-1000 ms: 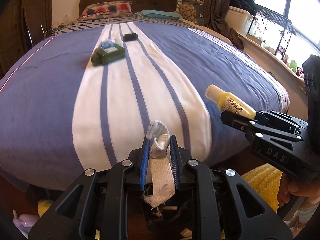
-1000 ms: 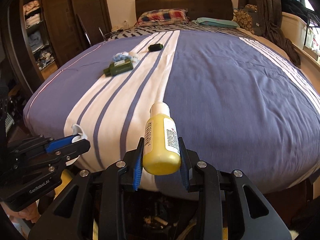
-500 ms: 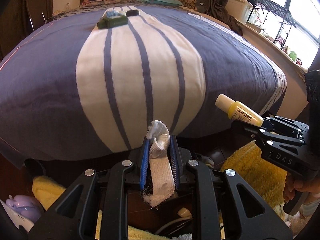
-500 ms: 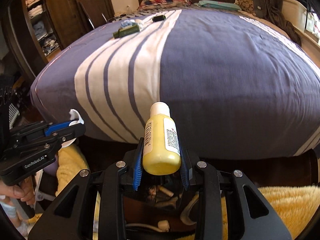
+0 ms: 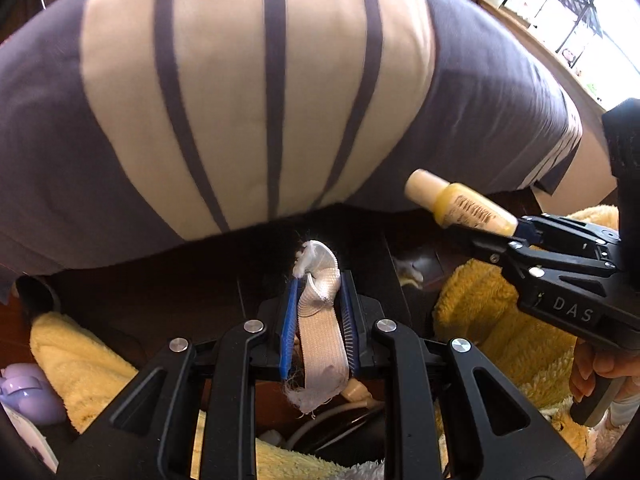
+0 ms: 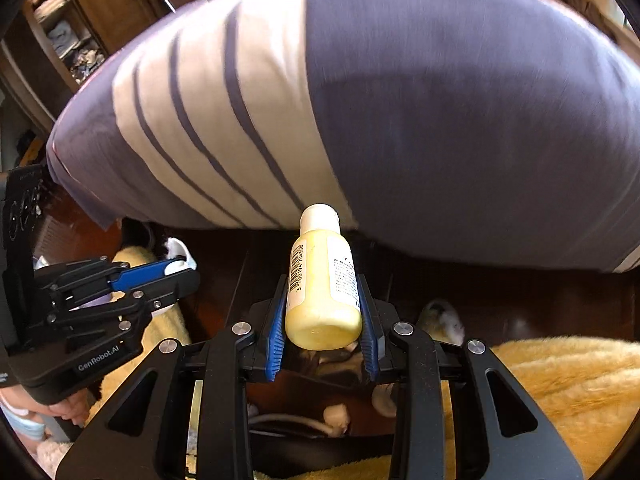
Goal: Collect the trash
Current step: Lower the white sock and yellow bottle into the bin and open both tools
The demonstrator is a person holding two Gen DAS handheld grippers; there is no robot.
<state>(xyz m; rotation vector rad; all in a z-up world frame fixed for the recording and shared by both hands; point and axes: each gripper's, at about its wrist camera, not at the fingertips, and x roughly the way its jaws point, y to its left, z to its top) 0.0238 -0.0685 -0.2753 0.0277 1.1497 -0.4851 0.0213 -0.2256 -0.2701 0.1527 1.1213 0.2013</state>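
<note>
My left gripper [image 5: 318, 280] is shut on a strip of white woven fabric [image 5: 320, 340] with a frayed end; it also shows at the left of the right wrist view [image 6: 176, 270]. My right gripper [image 6: 322, 280] is shut on a small yellow bottle [image 6: 322, 280] with a white cap and a barcode label; the bottle shows at the right of the left wrist view [image 5: 460, 204]. Both grippers are held low, in front of the foot of the bed [image 5: 240, 100], above a dark floor area.
The bed's blue and white striped cover [image 6: 440, 120] fills the upper view. Yellow fluffy rugs [image 5: 500, 328] [image 6: 560, 392] lie on the dark wood floor. A purple object [image 5: 24, 392] sits low left. Shelves [image 6: 64, 32] stand at left. Small scraps and a cable lie below the grippers.
Both grippers have dropped lower and tilted down at the foot of the bed, still holding their items. The items on top of the bed have left the view.
</note>
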